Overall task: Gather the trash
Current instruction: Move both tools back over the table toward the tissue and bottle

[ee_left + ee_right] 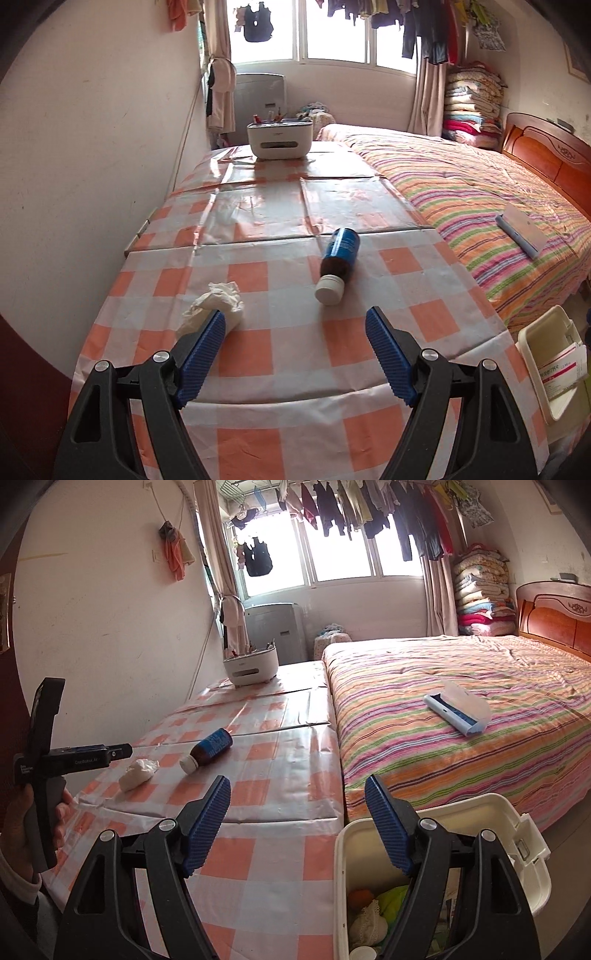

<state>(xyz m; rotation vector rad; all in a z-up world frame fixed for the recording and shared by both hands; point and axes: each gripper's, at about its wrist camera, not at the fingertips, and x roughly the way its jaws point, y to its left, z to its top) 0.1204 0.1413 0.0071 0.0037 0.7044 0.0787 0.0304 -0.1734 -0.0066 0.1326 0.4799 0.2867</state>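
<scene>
From your left wrist, the left gripper (pixel 295 325) has its ribbed blue jaws spread wide, holding nothing; the crumpled tissue (pixel 218 304) lies soft just behind the left pad, left of the glossy brown bottle (pixel 338 264) lying on the checked tablecloth (pixel 280 369). From your right wrist, the right gripper (pixel 297 794) is likewise agape and empty, over the table edge and the white plastic bin (pixel 532 853), well nearer than the bottle (pixel 208 749).

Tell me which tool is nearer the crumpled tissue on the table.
Left. The left tool hangs open right at the tissue, one finger overlapping it. The right tool is open farther off, by the white bin beside the table.
</scene>
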